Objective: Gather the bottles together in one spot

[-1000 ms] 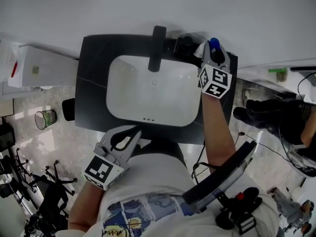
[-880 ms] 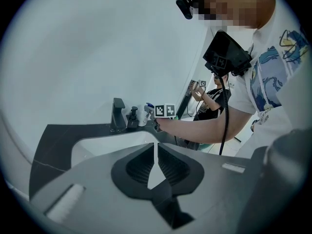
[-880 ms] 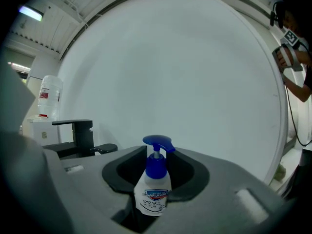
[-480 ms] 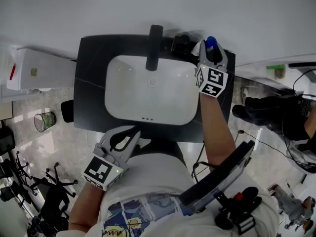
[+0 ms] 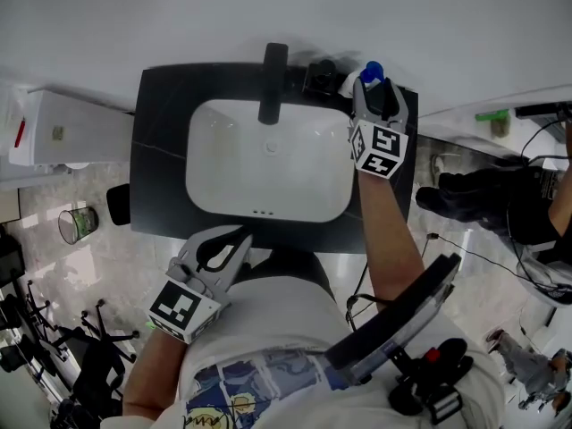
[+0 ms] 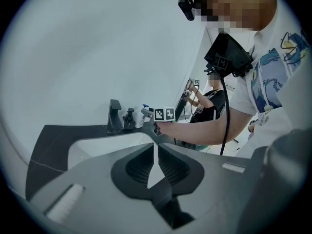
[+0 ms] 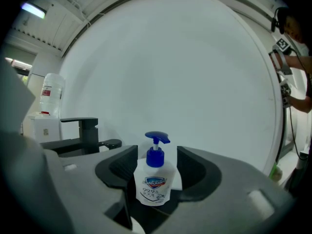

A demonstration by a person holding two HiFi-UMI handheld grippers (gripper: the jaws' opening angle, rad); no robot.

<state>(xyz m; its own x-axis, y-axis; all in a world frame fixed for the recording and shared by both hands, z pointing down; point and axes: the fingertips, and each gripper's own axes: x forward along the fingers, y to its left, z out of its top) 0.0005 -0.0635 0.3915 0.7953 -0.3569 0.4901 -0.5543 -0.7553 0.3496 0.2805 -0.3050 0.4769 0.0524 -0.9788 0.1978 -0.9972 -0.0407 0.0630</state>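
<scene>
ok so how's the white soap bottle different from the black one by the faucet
Colour: the white soap bottle has a blue pump; the black bottle is dark all over.
Label: the white one shows a printed label; none is visible on the black one.
Place: the black one stands beside the faucet; the white one further right.
Both are upright pump bottles on the dark counter.

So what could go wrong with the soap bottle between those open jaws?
The right gripper has just been opening its jaws, with the soap bottle standing loose between them. Pulling back crookedly, a jaw might clip it and topple it into the basin or against the dark bottle beside it.
</scene>
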